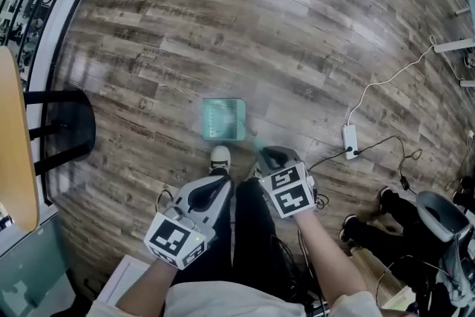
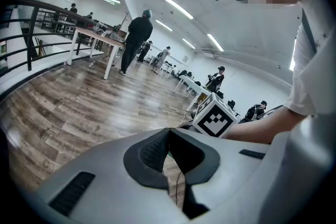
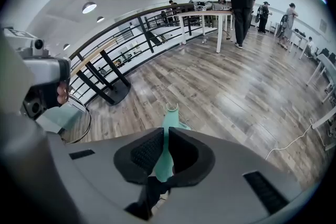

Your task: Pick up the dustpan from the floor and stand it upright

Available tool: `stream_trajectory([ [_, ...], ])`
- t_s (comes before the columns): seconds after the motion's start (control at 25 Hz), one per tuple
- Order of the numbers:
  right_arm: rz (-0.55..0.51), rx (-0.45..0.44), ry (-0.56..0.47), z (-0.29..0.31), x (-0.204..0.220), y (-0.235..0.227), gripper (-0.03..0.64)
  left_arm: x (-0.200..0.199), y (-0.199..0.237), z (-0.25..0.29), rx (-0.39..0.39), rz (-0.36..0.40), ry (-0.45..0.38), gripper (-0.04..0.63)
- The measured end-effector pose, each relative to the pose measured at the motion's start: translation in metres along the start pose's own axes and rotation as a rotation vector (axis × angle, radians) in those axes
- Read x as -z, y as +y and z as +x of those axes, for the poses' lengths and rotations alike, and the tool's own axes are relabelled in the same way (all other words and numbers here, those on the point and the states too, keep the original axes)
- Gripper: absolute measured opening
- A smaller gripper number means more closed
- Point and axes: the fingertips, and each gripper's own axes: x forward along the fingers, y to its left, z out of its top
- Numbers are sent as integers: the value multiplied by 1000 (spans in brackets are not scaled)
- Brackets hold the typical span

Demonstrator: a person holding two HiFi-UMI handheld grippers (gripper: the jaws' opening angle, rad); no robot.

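A teal dustpan (image 1: 224,119) lies flat on the wood floor just ahead of my feet, its handle (image 1: 257,142) running back toward me. My right gripper (image 1: 269,157) is shut on that handle. In the right gripper view the teal handle (image 3: 167,150) sits clamped between the dark pads, its ringed end (image 3: 171,109) sticking out past the jaws. My left gripper (image 1: 221,177) hangs beside the right one, above my shoe, apart from the dustpan. In the left gripper view its jaws meet at the tips (image 2: 168,131) with nothing between them.
A white power strip (image 1: 349,141) with cables lies on the floor to the right. At the left stand a black chair (image 1: 68,127) and a wooden tabletop (image 1: 15,152) next to a railing. Someone's dark shoes (image 1: 390,201) are at the lower right.
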Motion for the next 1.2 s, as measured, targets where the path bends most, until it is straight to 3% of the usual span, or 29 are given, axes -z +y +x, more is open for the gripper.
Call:
stream_trajectory([
  [0.28, 27, -48, -88, -7, 1, 6, 40, -7, 0, -6, -6, 13, 2, 25],
  [0.52, 84, -52, -166, -35, -24, 7, 40, -22, 0, -16, -4, 34, 9, 25],
  [1.0, 110, 29, -323, -154, -59, 9, 40, -81, -42, -41, 45, 151, -1, 25],
  [1.2, 164, 74, -388, -205, -58, 15, 40, -104, -75, -56, 79, 156, -33, 25],
])
